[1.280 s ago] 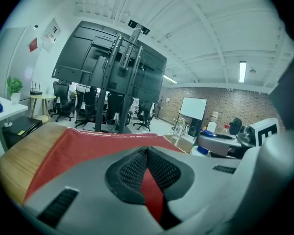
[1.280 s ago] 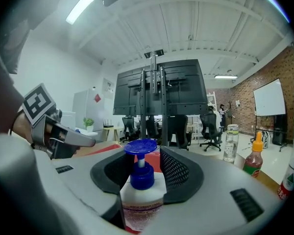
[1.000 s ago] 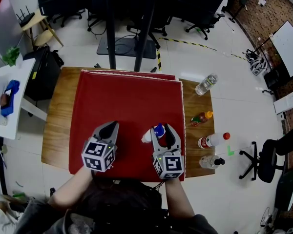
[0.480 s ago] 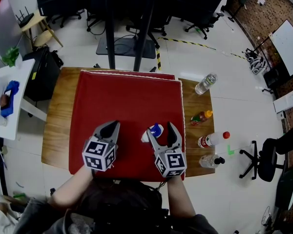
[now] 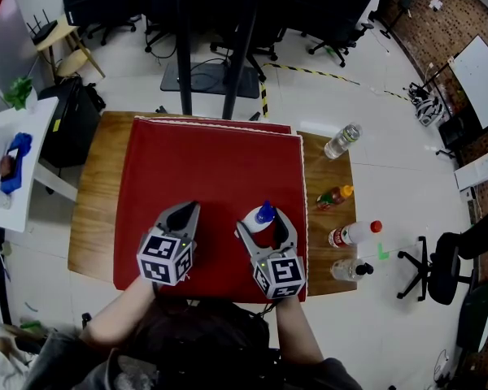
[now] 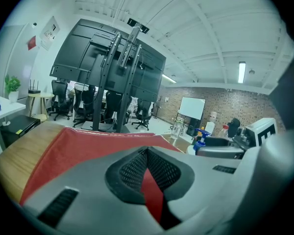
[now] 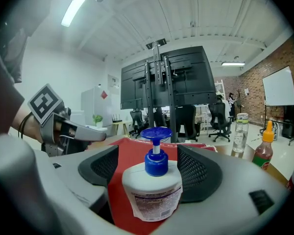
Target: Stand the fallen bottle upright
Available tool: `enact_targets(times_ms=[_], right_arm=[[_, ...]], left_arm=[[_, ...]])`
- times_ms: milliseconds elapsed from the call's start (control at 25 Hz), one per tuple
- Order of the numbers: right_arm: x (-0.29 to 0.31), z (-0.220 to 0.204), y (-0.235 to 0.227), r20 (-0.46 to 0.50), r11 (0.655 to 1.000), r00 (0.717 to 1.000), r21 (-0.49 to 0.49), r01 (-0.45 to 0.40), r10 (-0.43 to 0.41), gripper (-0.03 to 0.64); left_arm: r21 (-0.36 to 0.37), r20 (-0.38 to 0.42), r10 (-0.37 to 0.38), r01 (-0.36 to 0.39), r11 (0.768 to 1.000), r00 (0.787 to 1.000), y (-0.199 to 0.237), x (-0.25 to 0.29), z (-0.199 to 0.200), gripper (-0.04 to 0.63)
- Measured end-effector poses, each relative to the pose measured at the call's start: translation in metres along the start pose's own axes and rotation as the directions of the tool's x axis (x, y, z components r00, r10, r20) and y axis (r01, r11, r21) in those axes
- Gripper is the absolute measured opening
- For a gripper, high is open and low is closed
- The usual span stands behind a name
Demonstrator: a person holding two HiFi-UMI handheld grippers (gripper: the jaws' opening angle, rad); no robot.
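Note:
A white pump bottle [image 5: 260, 218] with a blue pump head stands upright on the red cloth [image 5: 211, 161], near its front right corner. My right gripper [image 5: 263, 225] sits around it with a jaw on each side. Its jaws are opening, and in the right gripper view a gap shows between the bottle [image 7: 154, 192] and the left pad, so the right gripper [image 7: 150, 163] no longer grips it. My left gripper [image 5: 181, 210] rests shut on the cloth to the bottle's left, holding nothing. In the left gripper view the left gripper [image 6: 144, 152] has its tips together.
The cloth lies on a wooden table [image 5: 96, 205]. On its bare right strip are a clear water bottle [image 5: 342, 140], an orange-capped sauce bottle [image 5: 335, 196], a red-capped bottle [image 5: 355, 233] and a black-capped bottle [image 5: 351, 268]. Office chairs and a black screen stand lie beyond the table.
The pump bottle went from leaning between the right jaws to standing upright. The right jaws spread wider around it. The left gripper stayed put.

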State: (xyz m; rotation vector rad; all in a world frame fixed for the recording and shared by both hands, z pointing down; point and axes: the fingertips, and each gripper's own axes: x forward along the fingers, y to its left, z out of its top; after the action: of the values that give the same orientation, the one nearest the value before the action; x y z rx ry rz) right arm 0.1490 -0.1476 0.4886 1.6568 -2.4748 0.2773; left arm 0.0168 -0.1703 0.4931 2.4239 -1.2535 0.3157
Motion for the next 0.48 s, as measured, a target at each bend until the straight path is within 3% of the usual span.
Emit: enact_targets(times_ms=[480], right_arm=[[-0.018, 0.016, 0.001, 0.037, 0.999, 0.999, -0.027, 0.034, -0.033, 0.382]], left_arm=[[-0.006, 0.016, 0.009, -0.009, 1.000, 1.000, 0.002, -0.013, 0.003, 0.026]])
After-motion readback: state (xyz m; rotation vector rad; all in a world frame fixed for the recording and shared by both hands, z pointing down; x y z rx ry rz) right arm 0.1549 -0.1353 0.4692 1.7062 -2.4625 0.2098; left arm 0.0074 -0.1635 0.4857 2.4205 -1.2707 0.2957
